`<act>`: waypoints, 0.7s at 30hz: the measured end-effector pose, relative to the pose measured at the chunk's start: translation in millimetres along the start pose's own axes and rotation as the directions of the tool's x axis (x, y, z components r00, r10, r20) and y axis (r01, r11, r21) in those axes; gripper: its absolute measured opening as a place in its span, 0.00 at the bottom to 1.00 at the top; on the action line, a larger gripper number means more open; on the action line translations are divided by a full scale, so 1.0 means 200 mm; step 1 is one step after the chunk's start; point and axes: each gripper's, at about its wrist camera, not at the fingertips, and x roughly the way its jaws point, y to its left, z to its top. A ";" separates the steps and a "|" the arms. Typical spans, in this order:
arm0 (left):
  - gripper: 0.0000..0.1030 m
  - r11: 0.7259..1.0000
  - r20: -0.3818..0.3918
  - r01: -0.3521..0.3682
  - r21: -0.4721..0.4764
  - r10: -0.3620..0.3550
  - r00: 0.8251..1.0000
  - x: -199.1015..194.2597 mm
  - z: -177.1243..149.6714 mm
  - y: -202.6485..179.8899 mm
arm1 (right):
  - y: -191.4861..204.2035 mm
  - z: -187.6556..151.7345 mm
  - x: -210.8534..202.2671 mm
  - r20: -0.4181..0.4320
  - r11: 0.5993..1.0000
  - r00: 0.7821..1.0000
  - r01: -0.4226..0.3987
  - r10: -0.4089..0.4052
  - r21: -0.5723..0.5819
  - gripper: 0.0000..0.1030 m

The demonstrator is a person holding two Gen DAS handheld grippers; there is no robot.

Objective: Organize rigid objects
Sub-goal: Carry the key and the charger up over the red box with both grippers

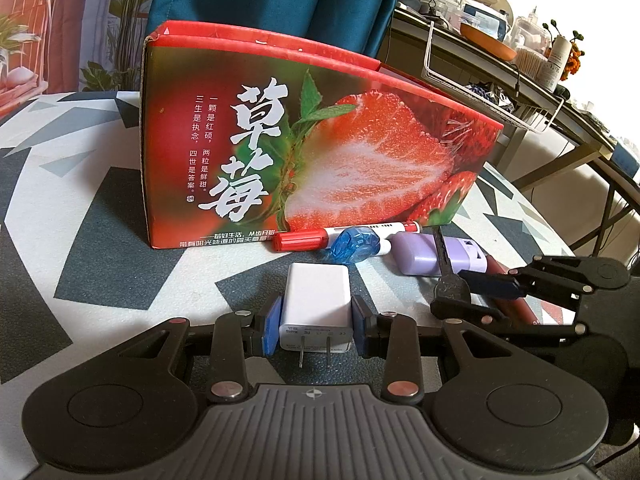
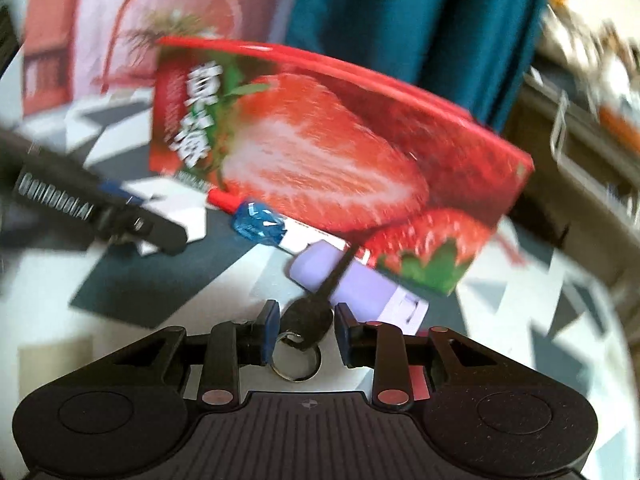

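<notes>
My left gripper (image 1: 316, 326) is shut on a white plug charger (image 1: 318, 304), prongs toward the camera, low over the table. A strawberry-print box (image 1: 312, 148) stands behind it. In front of the box lie a red-capped marker (image 1: 340, 234), a blue correction-tape dispenser (image 1: 354, 246) and a purple case (image 1: 424, 254). My right gripper (image 2: 306, 330) is open around a black key (image 2: 310, 318) with a metal ring (image 2: 296, 362); the jaws stand apart from it. The right gripper also shows in the left wrist view (image 1: 472, 294), with the key (image 1: 450, 286). The right wrist view is blurred.
The round table has a grey, white and dark triangle-patterned cloth (image 1: 100, 240). A dark red pen (image 1: 512, 292) lies under the right gripper. A cluttered side desk with a wire basket (image 1: 488, 92) stands at the right. A teal curtain (image 1: 280, 4) hangs behind the box.
</notes>
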 end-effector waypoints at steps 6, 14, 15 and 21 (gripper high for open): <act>0.36 1.000 0.000 0.000 0.000 0.000 1.000 0.00 0.00 0.00 | -0.10 0.00 0.01 -0.017 0.979 0.997 -0.071 0.076 0.194 0.17; 0.36 1.000 0.000 0.000 0.001 0.000 1.000 0.00 0.00 0.00 | -0.12 0.02 0.01 -0.005 0.960 0.994 -0.107 0.112 0.258 0.02; 0.36 1.000 0.000 -0.001 0.001 0.001 1.000 0.00 0.00 0.00 | -0.12 0.02 0.01 -0.006 0.956 0.993 -0.110 0.116 0.273 0.02; 0.37 1.000 -0.003 -0.016 0.022 0.016 1.000 0.01 0.00 -0.02 | -0.17 0.04 0.06 -0.023 0.925 0.990 -0.124 0.142 0.360 0.02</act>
